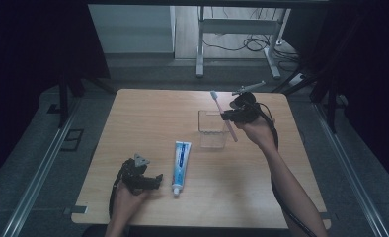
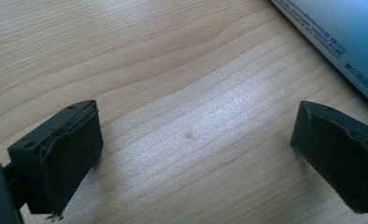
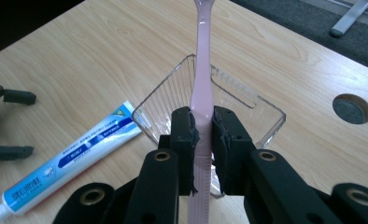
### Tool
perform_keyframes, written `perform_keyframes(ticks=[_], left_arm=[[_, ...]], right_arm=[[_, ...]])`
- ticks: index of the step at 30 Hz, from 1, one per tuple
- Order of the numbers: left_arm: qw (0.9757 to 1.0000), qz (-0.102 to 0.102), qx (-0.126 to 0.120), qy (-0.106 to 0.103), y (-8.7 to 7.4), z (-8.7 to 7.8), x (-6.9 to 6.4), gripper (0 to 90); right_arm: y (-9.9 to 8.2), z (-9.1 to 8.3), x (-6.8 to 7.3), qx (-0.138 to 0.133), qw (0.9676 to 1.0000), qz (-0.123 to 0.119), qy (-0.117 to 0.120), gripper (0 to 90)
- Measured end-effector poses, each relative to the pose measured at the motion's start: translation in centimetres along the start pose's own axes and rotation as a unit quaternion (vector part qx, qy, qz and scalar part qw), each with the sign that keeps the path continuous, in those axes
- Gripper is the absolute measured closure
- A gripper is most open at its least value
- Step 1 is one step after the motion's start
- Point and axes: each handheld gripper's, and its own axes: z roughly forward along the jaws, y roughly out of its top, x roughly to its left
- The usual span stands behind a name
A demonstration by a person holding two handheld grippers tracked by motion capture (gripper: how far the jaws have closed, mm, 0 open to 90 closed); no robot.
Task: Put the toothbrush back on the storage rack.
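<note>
Now | right gripper point(image 3: 202, 140): clamped on pink toothbrush point(image 3: 201, 79) | left gripper point(image 2: 191, 154): jaws wide, nothing held

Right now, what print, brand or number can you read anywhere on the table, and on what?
Toothpaste tube: white characters on its blue band, too blurred to read.
Toothpaste tube, left gripper view: rows of fine print along its edge, too small to read.
Pink toothbrush, clear cup, table: no text.
</note>
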Motion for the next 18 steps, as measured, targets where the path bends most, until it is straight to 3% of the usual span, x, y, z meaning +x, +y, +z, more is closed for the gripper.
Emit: perform_keyframes(ticks=[18], left_arm=[[1.0000, -0.001, -0.001, 0.000, 0.0, 0.0, 0.0, 2.2]], right_arm=[[2.0, 1.8, 0.1, -0.038, 0.9992, 0.010, -0.001, 78.4]])
